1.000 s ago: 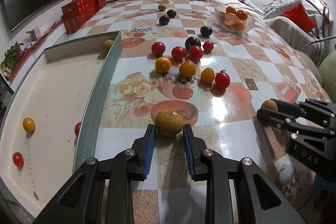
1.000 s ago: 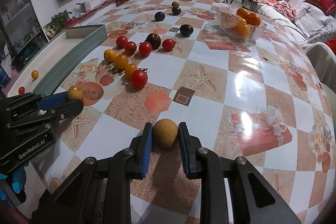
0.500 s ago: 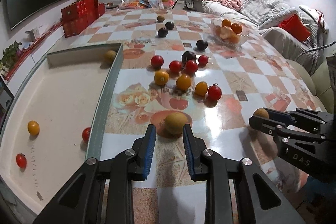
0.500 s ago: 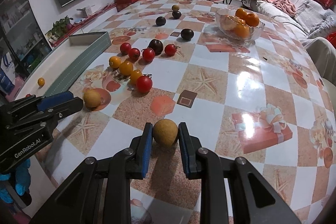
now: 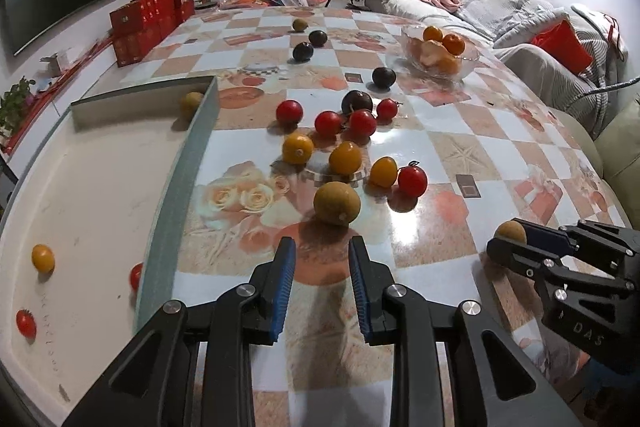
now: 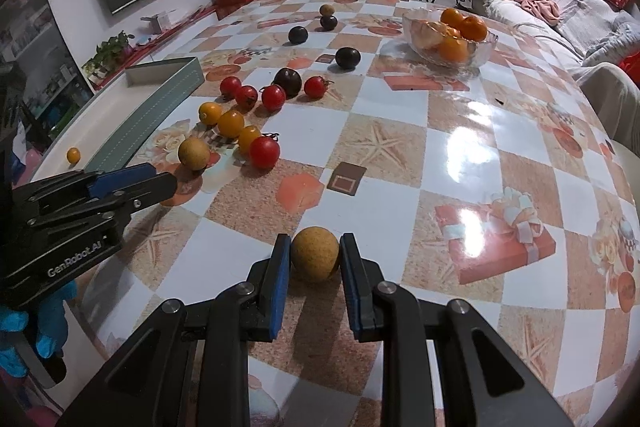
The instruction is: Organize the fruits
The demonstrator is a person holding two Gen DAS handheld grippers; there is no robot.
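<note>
Both wrist cameras are looking steeply down along their fingers, close over the table (image 5: 472, 131). Left view is facing tray (image 5: 176, 211) side; both are sharing the tomato cluster (image 6: 256, 107) and glass bowl (image 6: 450, 43).

Black two-finger grippers (image 5: 322, 247) with blue ribbed pads (image 5: 285, 291), silver screws; white "GenRobot.AI" lettering lower left; blue glove (image 6: 24, 331) beneath.

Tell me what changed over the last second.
The brown fruit that sat at the left gripper's fingertips now lies ahead of them, clear of the pads and nearer the yellow tomatoes. It seems to have rolled or been nudged forward, and the jaws kept the same gap. Unchanged: the right gripper still clamps the tan fruit, and the tray holds the same fruits.
</note>
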